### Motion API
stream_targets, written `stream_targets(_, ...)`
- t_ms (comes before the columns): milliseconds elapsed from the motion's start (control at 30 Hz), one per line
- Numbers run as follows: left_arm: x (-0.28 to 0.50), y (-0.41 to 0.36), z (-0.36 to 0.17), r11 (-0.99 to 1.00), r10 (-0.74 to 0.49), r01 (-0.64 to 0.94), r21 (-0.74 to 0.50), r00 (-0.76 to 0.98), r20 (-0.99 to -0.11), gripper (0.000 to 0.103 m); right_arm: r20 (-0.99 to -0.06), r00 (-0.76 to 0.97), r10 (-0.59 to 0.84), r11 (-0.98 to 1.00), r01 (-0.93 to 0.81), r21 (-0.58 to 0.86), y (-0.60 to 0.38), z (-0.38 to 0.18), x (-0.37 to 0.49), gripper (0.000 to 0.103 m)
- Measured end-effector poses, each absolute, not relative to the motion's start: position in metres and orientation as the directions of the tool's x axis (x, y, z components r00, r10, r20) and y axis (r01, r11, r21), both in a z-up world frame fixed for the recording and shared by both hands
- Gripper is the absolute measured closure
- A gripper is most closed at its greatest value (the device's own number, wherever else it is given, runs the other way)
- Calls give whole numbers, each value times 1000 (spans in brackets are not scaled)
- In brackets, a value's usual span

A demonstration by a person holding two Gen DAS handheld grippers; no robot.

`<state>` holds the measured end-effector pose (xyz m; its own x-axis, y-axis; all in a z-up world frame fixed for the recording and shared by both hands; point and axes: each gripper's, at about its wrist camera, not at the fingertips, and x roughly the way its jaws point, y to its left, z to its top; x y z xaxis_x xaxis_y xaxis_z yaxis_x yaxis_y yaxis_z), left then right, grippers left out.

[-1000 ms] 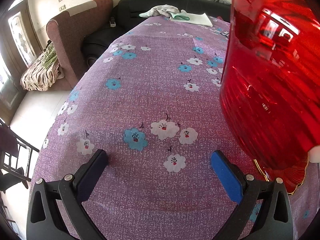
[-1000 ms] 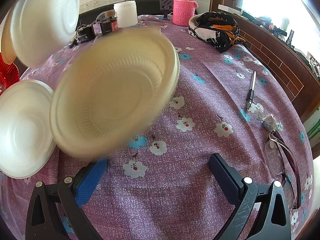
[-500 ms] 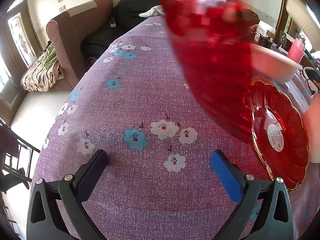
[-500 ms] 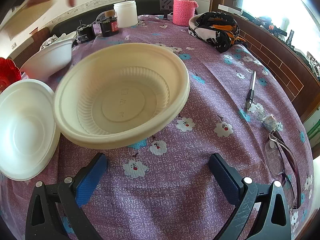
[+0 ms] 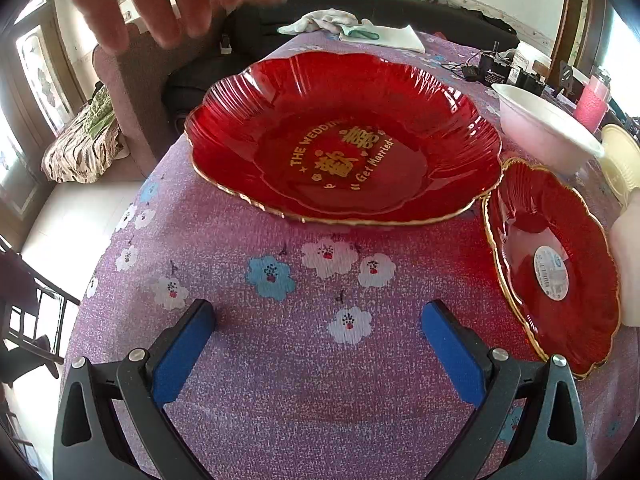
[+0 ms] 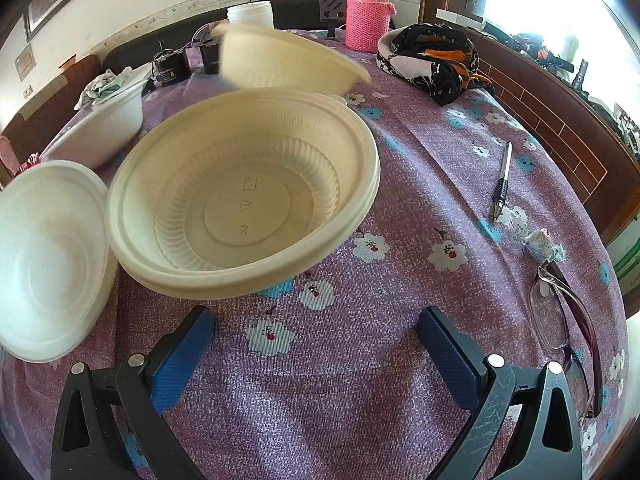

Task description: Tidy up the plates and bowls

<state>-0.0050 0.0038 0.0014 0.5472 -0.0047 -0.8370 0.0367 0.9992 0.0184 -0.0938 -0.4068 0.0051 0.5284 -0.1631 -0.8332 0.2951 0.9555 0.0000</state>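
1. A large red plate [image 5: 344, 140] with gold lettering is now seen lying flat on the purple flowered tabletop [image 5: 280, 360]; half a second ago it was held tilted in the air and blurred. A bare hand [image 5: 160, 0] is seen above it, blurred, with nothing in it.
2. A smaller red plate [image 5: 552, 268] is seen just beside the large one at its right, with a white bowl [image 5: 548, 128] beyond it.
3. In the right wrist view a cream bowl [image 6: 244, 200] is seen resting in front of the gripper, and a second cream bowl [image 6: 288, 64], absent half a second ago, is now seen blurred above and behind it, apparently being set down. A white bowl [image 6: 48, 256] lies touching the first at its left, and another white bowl [image 6: 104, 128] stands further back.
4. The left gripper [image 5: 320, 344] is held wide open over bare cloth, with nothing grasped; the right gripper [image 6: 316, 344] is likewise wide open and empty.
5. The dishes are judged to be still being laid out, so the sorting by the grippers is not yet begun.
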Motion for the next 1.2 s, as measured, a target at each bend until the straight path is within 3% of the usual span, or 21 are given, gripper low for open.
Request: stream_targets(1200, -5, 5, 0, 1000, 25, -8, 25, 548, -836, 0, -833, 528, -169, 951, 310, 3, -409, 5, -92, 1)
